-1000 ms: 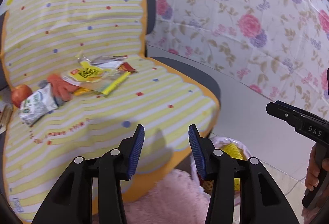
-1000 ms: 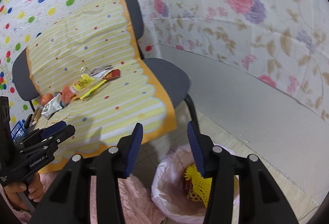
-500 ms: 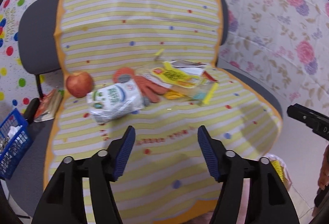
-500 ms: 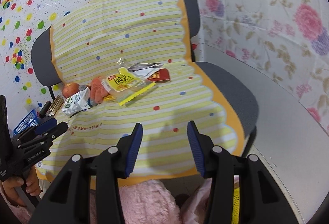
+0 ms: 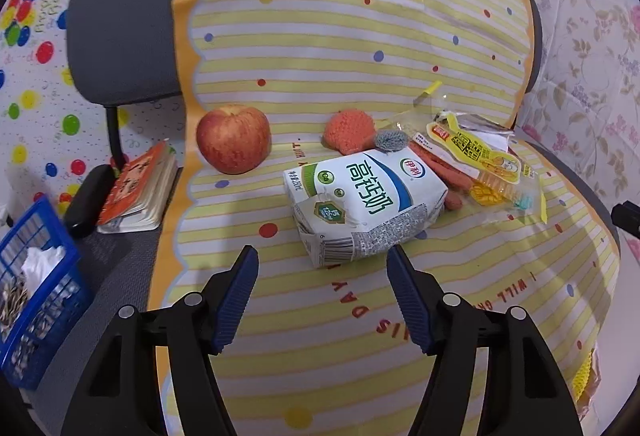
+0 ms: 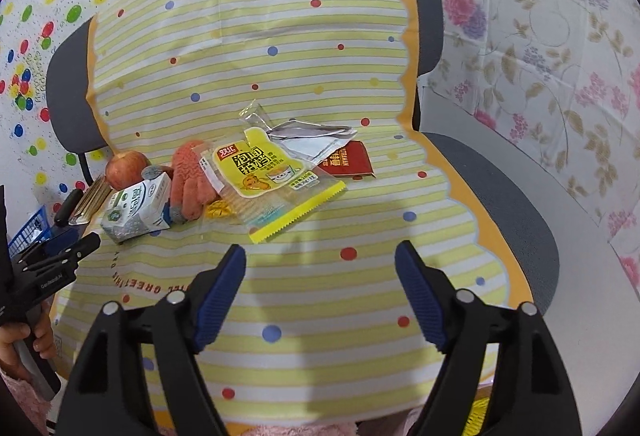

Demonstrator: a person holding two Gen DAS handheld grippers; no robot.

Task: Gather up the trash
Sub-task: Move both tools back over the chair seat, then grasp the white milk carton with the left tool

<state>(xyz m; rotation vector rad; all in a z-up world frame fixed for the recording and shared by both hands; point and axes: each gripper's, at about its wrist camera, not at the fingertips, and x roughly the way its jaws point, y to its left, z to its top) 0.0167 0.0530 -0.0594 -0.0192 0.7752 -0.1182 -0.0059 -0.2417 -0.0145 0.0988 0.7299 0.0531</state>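
A white and green milk carton lies on its side on the chair's yellow striped cloth. My left gripper hovers just short of it, open, with nothing between the pads. Behind the carton are a red apple, an orange knitted glove and a yellow snack wrapper. In the right wrist view my right gripper hangs over bare cloth in front of the snack wrapper, a silver wrapper and a red packet. Its jaws are opening and hold nothing.
A blue basket and a notebook sit on a neighbouring grey seat to the left. Yellow netting shows at the lower right below the seat edge. Dotted and floral sheets cover the walls behind the chair.
Both grippers swung away from the bag-lined bin on the floor and came up to the chair seat. The left one closed in on the carton. Both pairs of jaws spread wider.
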